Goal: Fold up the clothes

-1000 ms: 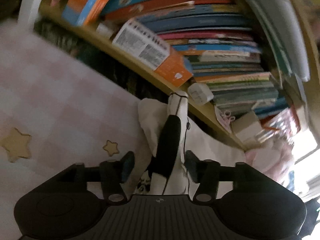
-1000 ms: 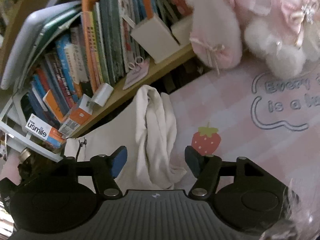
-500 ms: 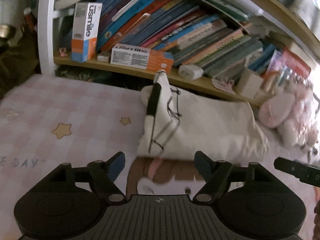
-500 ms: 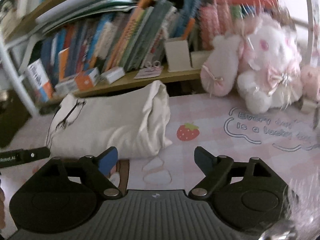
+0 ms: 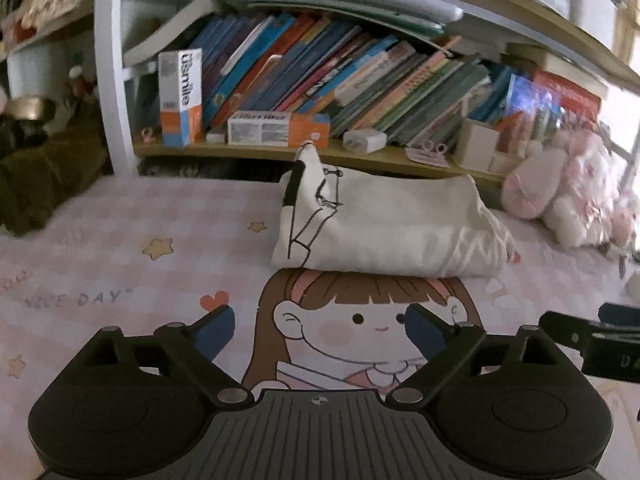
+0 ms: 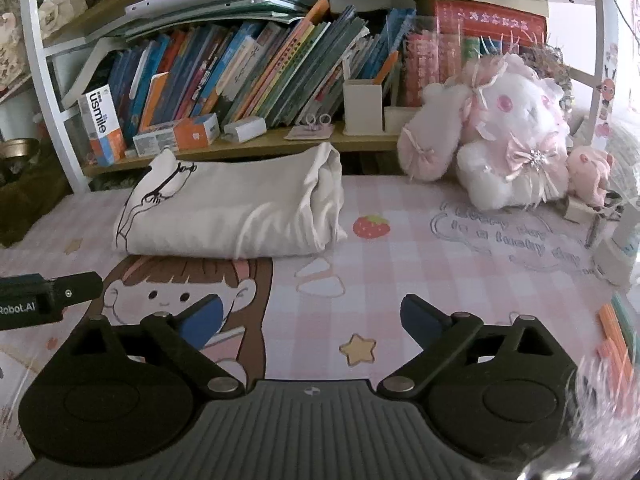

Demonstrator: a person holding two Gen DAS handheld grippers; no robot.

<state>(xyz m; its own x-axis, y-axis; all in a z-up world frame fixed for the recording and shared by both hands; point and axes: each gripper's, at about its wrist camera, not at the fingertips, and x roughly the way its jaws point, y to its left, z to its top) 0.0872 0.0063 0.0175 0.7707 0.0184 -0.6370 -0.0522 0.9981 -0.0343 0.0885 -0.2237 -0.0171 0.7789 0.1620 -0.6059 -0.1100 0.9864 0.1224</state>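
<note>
A cream garment with a black line drawing (image 5: 384,224) (image 6: 228,212) lies folded into a thick bundle on the pink checked cloth (image 5: 120,248) (image 6: 420,280), just below the bookshelf. My left gripper (image 5: 320,326) hovers well short of it over the cartoon girl print, its jaws still opening with nothing between them. My right gripper (image 6: 310,316) also hangs back from the bundle, jaws still opening and empty. Each gripper's tip shows at the edge of the other's view.
A low wooden shelf (image 5: 248,152) (image 6: 256,146) packed with books and boxes runs behind the garment. Pink and white plush toys (image 6: 504,136) (image 5: 560,196) sit at the right. A dark bundle (image 5: 44,176) lies at the far left; small items (image 6: 616,240) stand at the right edge.
Both grippers let go of the garment, pulled back from it and rolled level while their jaws spread wide. The garment now rests alone as a folded bundle near the shelf.
</note>
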